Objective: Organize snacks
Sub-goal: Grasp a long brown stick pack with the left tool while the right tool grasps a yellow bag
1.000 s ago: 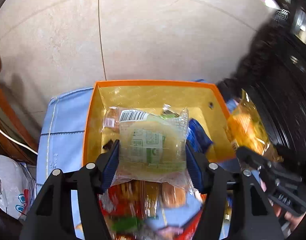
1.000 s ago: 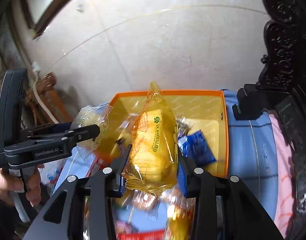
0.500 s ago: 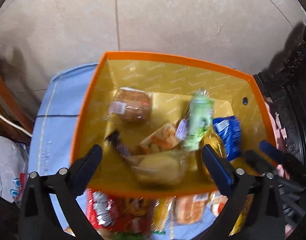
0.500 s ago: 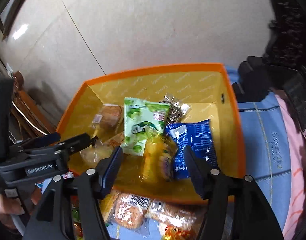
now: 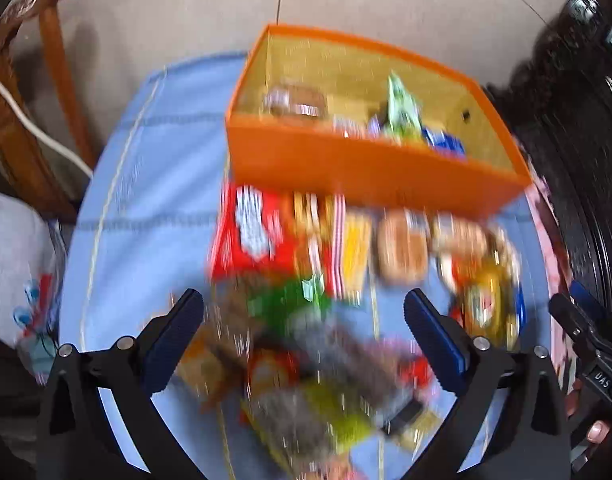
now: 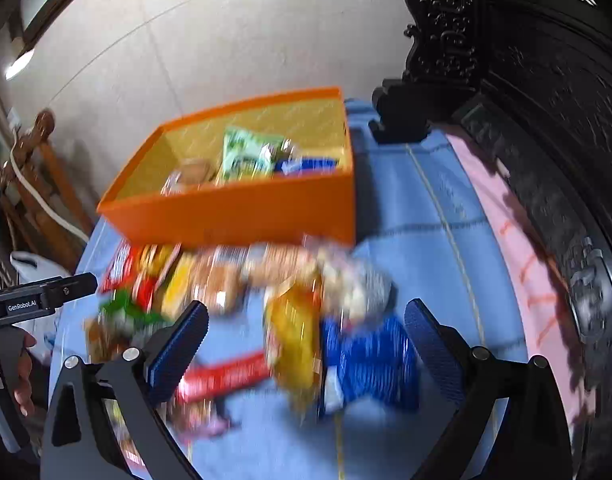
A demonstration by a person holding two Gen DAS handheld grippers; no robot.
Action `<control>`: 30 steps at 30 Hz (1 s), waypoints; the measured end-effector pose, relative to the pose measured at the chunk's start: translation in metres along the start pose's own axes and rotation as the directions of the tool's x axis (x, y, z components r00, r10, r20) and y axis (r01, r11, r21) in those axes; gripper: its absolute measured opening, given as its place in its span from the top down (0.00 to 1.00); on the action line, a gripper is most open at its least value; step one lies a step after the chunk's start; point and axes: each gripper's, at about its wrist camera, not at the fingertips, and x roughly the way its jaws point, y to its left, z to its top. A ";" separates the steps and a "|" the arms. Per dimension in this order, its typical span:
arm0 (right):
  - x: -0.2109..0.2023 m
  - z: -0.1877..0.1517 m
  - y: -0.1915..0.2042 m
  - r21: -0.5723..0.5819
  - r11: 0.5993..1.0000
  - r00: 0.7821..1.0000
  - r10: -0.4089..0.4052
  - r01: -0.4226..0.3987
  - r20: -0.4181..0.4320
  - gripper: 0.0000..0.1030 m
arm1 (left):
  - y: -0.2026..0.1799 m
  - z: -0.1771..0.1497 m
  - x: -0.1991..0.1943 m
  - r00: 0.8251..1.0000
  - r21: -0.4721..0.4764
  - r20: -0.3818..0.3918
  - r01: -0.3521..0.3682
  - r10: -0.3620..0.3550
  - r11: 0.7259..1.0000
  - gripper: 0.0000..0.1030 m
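A matt orange box (image 6: 242, 216) with a yellow lining is seen beyond the fingers (image 6: 178, 344), whose blue pads are ribbed and whose black arms look like matt plastic. Glossy, crinkled wrappers (image 6: 294, 344) are spread between them on a stitched blue cloth (image 6: 434, 248). Carved dark wood (image 6: 546, 80) is seen at the right.

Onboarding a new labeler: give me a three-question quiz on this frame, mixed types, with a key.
1. True or false: the left gripper holds a snack.
2. Where does the green packet lie? A) in the orange box B) on the blue cloth C) in the right gripper
3. Fill in: the loose snack pile lies on the cloth, on the ___ side of the box.

Key: 1 false, jaws wide and empty. 2 A. 3 near.
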 end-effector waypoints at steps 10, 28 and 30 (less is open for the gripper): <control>-0.024 -0.064 0.028 -0.027 0.999 0.997 -0.045 0.044 -0.056 0.04 | 0.031 -0.081 0.005 0.989 -0.008 -0.145 0.000 -0.001 1.000 0.04; 0.030 -0.016 0.016 -0.086 0.996 0.990 -0.019 0.007 -0.141 0.19 | -0.001 -0.050 0.027 0.984 -0.116 -0.176 -0.001 -0.020 0.993 0.04; 0.049 -0.012 0.019 -0.126 0.992 0.984 -0.034 0.011 -0.178 0.23 | -0.011 -0.044 0.045 0.975 -0.131 -0.224 -0.035 0.005 0.991 0.04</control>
